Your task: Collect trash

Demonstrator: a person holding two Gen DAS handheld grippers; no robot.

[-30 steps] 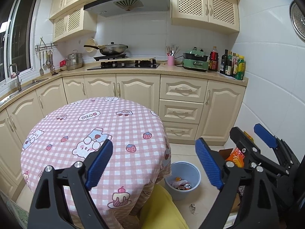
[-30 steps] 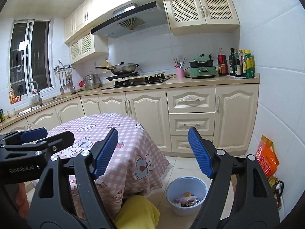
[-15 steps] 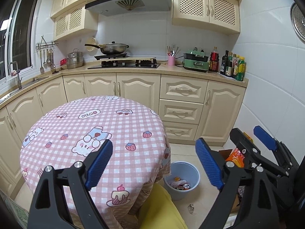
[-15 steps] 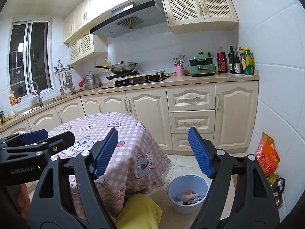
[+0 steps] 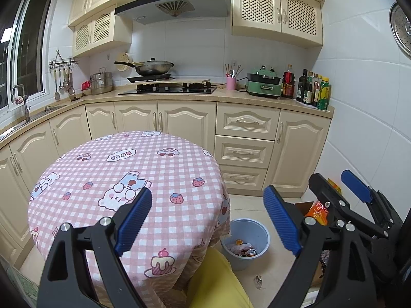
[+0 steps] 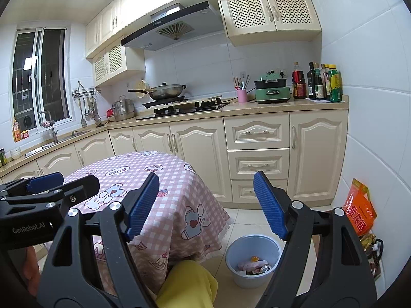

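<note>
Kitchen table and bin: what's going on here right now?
A person holds both hand-held grippers over the table, left and right, open and empty. The pink checked tablecloth looks bare. The bin on the floor beside it already holds a can and wrappers. One small scrap lies on the floor near the bin, not yet collected.

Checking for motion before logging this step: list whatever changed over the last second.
Nothing visibly changed. The left gripper and right gripper hang open and empty, the bin holds trash beside the table, and one scrap lies on the floor.
</note>
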